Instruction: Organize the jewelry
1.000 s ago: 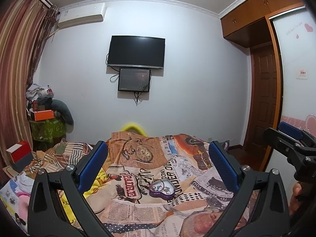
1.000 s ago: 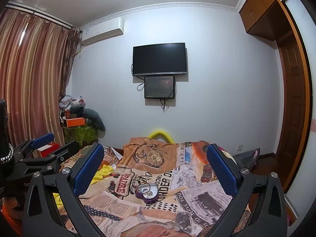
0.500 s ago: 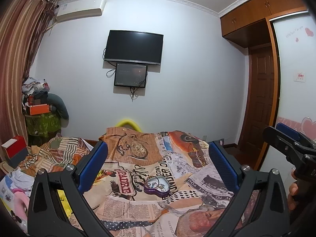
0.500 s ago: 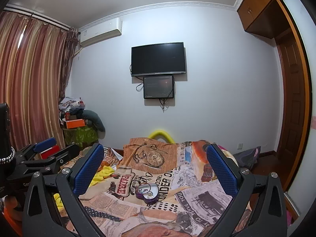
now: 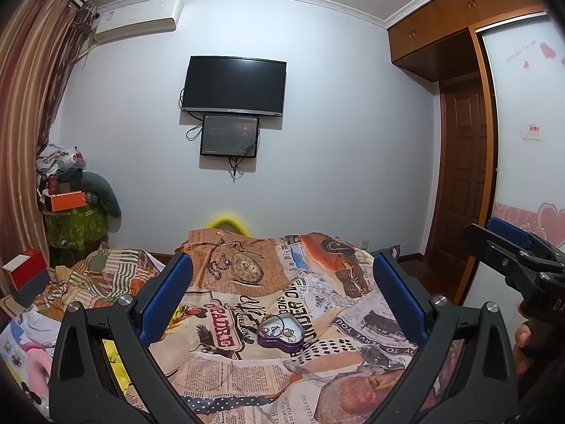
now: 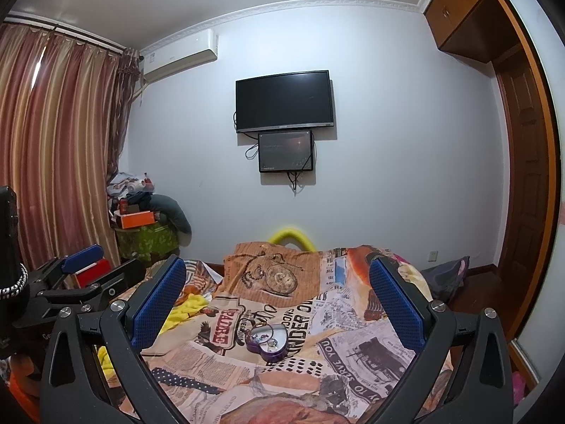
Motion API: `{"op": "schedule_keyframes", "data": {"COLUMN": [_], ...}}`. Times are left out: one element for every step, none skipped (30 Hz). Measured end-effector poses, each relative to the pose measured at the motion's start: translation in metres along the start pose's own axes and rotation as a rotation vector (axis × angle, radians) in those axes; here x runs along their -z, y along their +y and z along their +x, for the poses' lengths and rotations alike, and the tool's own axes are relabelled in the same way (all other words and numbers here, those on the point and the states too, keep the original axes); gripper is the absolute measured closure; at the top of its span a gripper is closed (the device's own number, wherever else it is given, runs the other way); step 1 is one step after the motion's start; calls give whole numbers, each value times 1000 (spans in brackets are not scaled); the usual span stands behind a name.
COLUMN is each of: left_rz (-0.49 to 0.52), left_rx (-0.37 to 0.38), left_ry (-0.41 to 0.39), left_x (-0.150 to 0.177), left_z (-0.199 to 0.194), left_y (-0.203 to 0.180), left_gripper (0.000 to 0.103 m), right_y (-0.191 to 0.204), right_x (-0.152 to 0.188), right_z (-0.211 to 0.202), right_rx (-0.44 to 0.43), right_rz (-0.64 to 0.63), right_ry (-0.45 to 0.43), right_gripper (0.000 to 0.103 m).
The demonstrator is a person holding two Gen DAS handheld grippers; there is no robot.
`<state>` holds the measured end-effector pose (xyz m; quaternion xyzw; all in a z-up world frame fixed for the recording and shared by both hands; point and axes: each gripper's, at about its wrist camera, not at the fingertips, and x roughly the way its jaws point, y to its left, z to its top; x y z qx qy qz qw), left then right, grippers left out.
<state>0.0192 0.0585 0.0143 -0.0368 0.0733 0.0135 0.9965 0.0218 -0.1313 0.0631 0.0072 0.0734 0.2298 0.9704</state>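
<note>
I am looking across a bedroom with a white wall, where a dark television (image 5: pixel 233 86) hangs above a smaller screen (image 5: pixel 229 135). At the far left, striped curtains (image 6: pixel 60 148) hang beside an air conditioner (image 6: pixel 180 54) mounted high on the wall. Below them a pile of clothes and an orange box (image 5: pixel 69 200) sit on a green-covered stand in the corner, and a red and white box (image 5: pixel 26 271) lies off the bed's left edge.

The bed (image 5: pixel 247 371) fills the lower half of both views, covered with a newspaper-print quilt. A yellow curved piece (image 6: pixel 291 236) shows at its far edge against the wall.

My left claw (image 5: pixel 281 293) is held above the near part of the bed with its blue-padded fingers wide apart and nothing between them. Near the middle of the bed, well ahead of both claws, rests the purple heart-shaped jewelry box (image 5: pixel 280 330), lid off, with small pieces of jewelry lying inside; I cannot make out which pieces. My right claw (image 6: pixel 278 296) is likewise spread wide and empty, the heart box (image 6: pixel 267 341) framed between its fingers but well apart from them.

At the far right stand a brown wooden door (image 5: pixel 462 183) and overhead cabinets (image 5: pixel 441 24).
</note>
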Motion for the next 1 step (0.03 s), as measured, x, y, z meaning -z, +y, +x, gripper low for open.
{"op": "schedule_keyframes", "data": {"left_rz": [1], "left_rx": [1], "left_ry": [2], "left_x": [0], "left_z": [1], "left_y": [0], "left_gripper": [1], "right_y": [0], "right_x": [0], "right_z": [0], "right_rx": [-1], "right_rz": [1], "right_ry": [0], "right_gripper": [0]}}
